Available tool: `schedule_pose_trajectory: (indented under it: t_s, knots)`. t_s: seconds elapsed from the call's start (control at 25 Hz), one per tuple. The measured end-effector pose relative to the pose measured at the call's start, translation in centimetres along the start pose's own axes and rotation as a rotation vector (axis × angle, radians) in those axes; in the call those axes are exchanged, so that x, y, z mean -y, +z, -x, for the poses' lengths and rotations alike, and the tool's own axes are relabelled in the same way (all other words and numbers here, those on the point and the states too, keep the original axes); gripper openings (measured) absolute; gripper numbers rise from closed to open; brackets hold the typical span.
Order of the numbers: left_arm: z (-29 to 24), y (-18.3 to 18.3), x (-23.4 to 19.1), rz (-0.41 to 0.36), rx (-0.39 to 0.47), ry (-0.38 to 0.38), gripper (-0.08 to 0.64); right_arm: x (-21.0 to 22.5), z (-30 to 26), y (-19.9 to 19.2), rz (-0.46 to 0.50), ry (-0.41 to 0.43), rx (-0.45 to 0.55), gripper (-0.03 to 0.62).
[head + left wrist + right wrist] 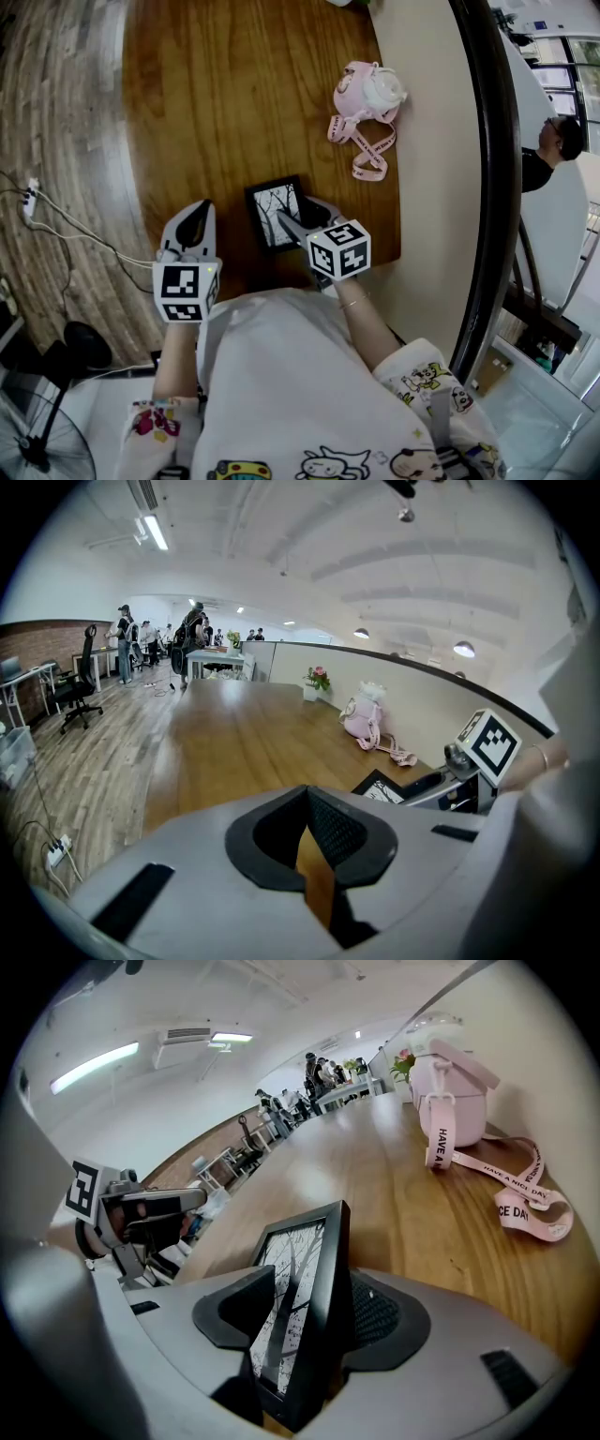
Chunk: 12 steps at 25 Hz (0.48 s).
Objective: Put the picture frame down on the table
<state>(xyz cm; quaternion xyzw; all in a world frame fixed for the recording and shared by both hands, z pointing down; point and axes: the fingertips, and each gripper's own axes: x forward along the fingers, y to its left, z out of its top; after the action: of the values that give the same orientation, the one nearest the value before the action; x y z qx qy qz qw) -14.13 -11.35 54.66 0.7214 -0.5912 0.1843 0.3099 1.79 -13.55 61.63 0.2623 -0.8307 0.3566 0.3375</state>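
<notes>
A small black picture frame [272, 211] with a bare-tree print sits over the near part of the wooden table [225, 94]. My right gripper [292, 223] is shut on its right edge. In the right gripper view the frame [300, 1307] stands on edge, pinched between the jaws of that gripper [305, 1288]. Whether it touches the table is hidden. My left gripper [195, 225] hovers to the left of the frame, apart from it. Its tips [307, 803] meet with nothing between them. From there, the frame [380, 787] and the right gripper [469, 771] show at the right.
A pink bag [370, 94] with a printed strap [525, 1194] lies at the table's far right. A beige wall and a dark curved rail [492, 187] border the right side. Cables [33, 197] and a fan [37, 441] are on the floor at left.
</notes>
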Motion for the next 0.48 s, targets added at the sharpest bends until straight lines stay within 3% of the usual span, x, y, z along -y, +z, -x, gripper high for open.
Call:
schedule_pose_trajectory:
  t_s: [0.48]
  knots:
    - [0.56,0.26,-0.13,-0.01,0.007,0.009,0.003,0.31,0.48,0.03,0.031,-0.031,0.0,0.207]
